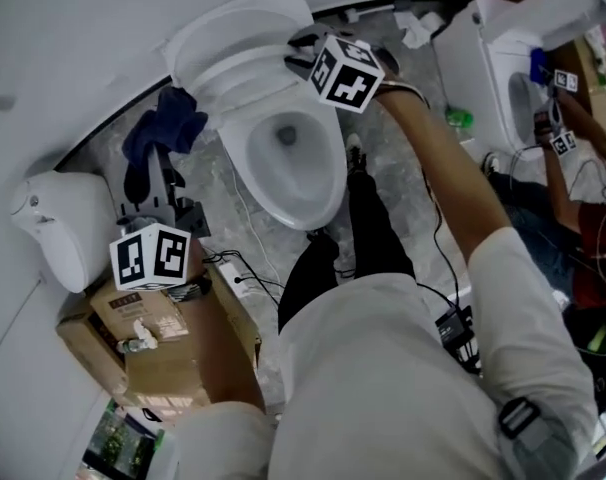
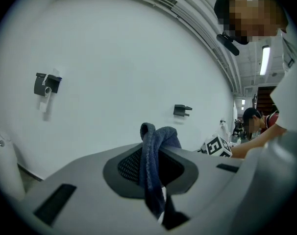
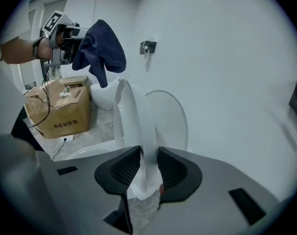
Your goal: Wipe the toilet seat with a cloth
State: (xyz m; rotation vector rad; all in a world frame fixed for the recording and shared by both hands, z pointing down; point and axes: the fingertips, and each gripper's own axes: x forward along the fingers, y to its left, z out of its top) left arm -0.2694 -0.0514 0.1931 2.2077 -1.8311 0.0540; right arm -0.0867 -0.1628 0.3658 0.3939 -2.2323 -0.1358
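A white toilet (image 1: 288, 158) stands open below me, its seat (image 3: 131, 111) and lid (image 3: 170, 116) tipped up against the wall. My right gripper (image 3: 144, 168) is shut on the raised seat's rim, the white edge pinched between both pads. In the head view that gripper (image 1: 301, 53) reaches in at the top of the bowl. My left gripper (image 2: 156, 173) is shut on a dark blue cloth (image 2: 158, 141), which bunches up above the jaws. It holds the cloth (image 1: 168, 128) in the air, left of the toilet and apart from it.
A cardboard box (image 1: 153, 338) sits on the floor at the left, next to a white fixture (image 1: 58, 228). Cables (image 1: 248, 283) run across the floor. A second toilet (image 1: 503, 68) and another person (image 1: 573, 168) are at the right. My legs stand before the bowl.
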